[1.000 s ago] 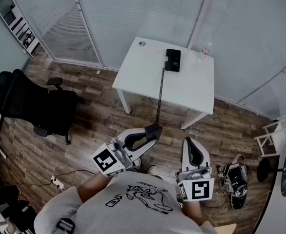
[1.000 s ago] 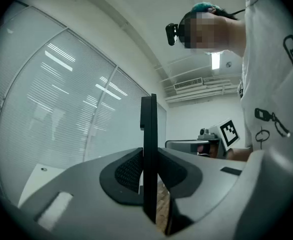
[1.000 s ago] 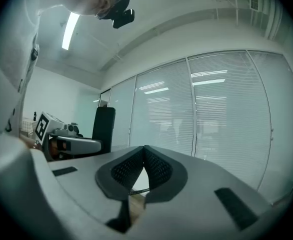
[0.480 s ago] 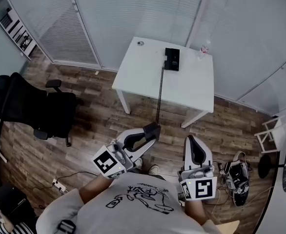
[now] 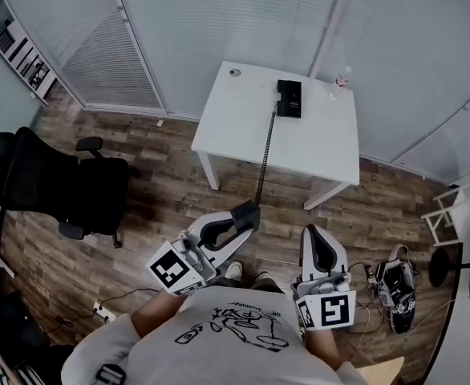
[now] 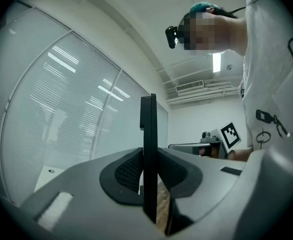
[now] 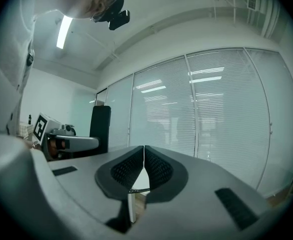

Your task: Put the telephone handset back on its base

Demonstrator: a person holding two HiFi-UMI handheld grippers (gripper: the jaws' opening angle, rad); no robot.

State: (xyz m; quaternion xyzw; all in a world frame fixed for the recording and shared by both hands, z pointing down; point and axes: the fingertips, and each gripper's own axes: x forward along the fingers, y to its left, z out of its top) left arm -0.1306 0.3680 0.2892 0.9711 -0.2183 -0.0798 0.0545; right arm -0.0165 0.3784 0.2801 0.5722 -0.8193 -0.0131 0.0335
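A black telephone base (image 5: 289, 99) sits at the back of the white table (image 5: 315, 147). A coiled cord (image 5: 265, 155) runs from it over the table's front edge and down to the black handset (image 5: 248, 213). My left gripper (image 5: 245, 218) is shut on that handset, well short of the table above the wooden floor. In the left gripper view the handset (image 6: 147, 134) stands upright, clamped between the pads. My right gripper (image 5: 315, 241) is shut and empty beside it, and its pads (image 7: 159, 169) meet. The handset (image 7: 100, 126) and the cord (image 7: 135, 190) also show in the right gripper view.
A black office chair (image 5: 54, 179) stands at the left. Glass walls with blinds close off the room behind the table. A small bottle (image 5: 341, 80) is on the table's back right corner. Shoes and cables (image 5: 399, 291) lie on the floor at the right, and a power strip (image 5: 103, 311) at the lower left.
Both grippers have shifted a little across the floor with the person. The left gripper keeps its hold on the handset and the right stays shut.
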